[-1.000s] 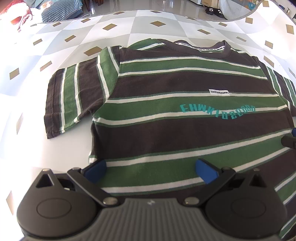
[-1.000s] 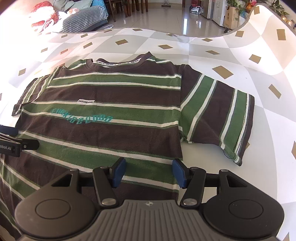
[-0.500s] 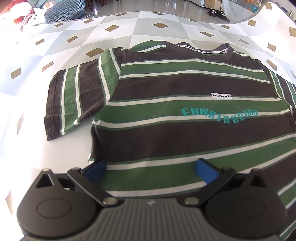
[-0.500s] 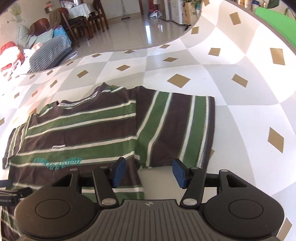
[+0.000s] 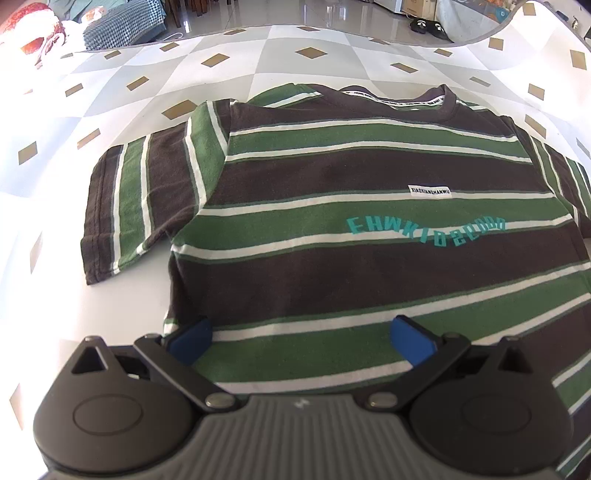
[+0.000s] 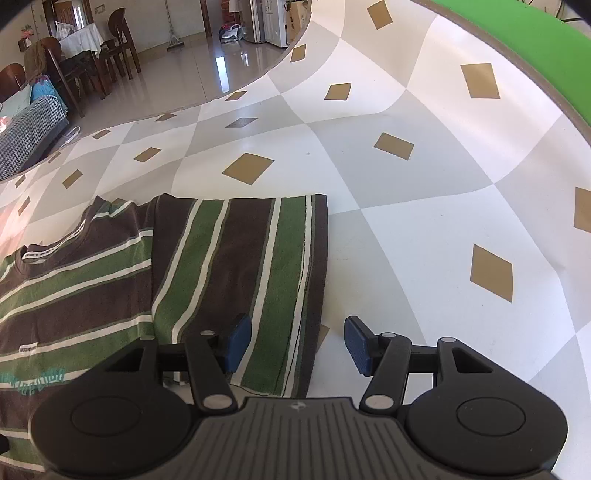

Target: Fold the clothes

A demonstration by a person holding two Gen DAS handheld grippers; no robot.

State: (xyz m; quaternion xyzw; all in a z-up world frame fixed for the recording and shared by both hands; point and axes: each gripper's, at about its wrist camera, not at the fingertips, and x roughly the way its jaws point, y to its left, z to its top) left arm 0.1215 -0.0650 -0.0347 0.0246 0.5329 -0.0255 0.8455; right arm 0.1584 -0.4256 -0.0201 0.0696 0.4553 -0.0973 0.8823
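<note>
A brown, green and white striped T-shirt [image 5: 332,229] lies flat, front up, collar at the far side, on a checked tablecloth. My left gripper [image 5: 301,338] is open wide and empty, low over the shirt's lower left part near its side edge. The shirt's left sleeve [image 5: 136,199] spreads out to the left. In the right wrist view my right gripper [image 6: 297,343] is open and empty, straddling the outer hem of the right sleeve [image 6: 255,266]; its left pad is over the sleeve, its right pad over the cloth.
The white-and-grey tablecloth with tan diamonds [image 6: 424,206] covers the table around the shirt. Beyond the far edge are a tiled floor, chairs [image 6: 118,48] and a pile of clothes [image 5: 122,22]. A green surface [image 6: 517,44] lies past the table's right edge.
My right gripper has swung right, from over the shirt's lower body to the right sleeve's hem, and opened wider. My left gripper has barely moved.
</note>
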